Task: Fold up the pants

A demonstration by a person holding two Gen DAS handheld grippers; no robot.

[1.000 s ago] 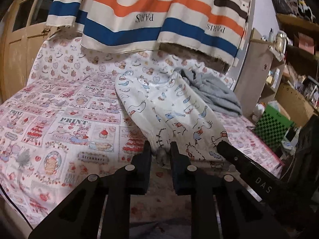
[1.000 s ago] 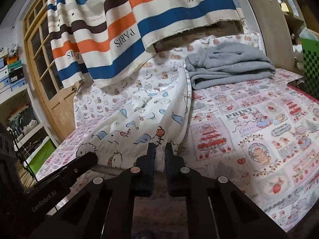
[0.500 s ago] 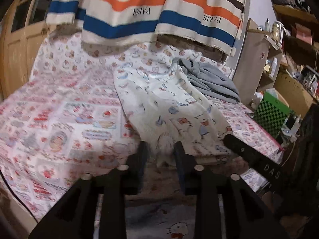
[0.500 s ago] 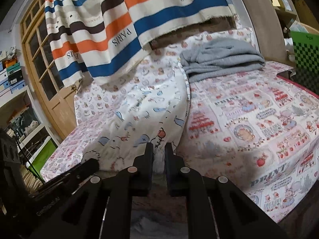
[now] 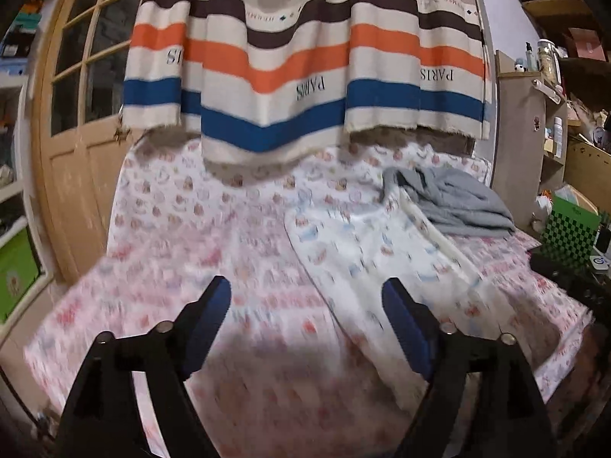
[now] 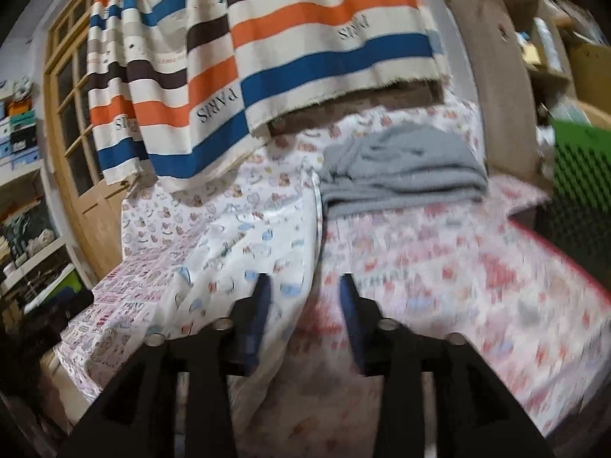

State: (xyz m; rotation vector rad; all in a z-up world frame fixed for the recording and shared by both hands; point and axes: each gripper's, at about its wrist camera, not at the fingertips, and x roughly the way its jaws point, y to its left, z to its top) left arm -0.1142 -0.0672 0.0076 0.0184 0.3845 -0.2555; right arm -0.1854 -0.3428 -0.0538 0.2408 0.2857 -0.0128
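I see the white pants (image 5: pixel 385 263) lying flat on the bed (image 5: pixel 183 252). My left gripper (image 5: pixel 307 299) is opening wide, holding nothing. My right gripper (image 6: pixel 305 290) is opening too, empty.

You are in a lived-in bedroom: a bed under a cartoon-print sheet (image 5: pixel 183 236), a striped PARIS curtain (image 5: pixel 305 76) at the far end, a glazed wooden door (image 5: pixel 76 114) left, cluttered shelves (image 5: pixel 550 114) right, folded grey garment (image 6: pixel 404 168).
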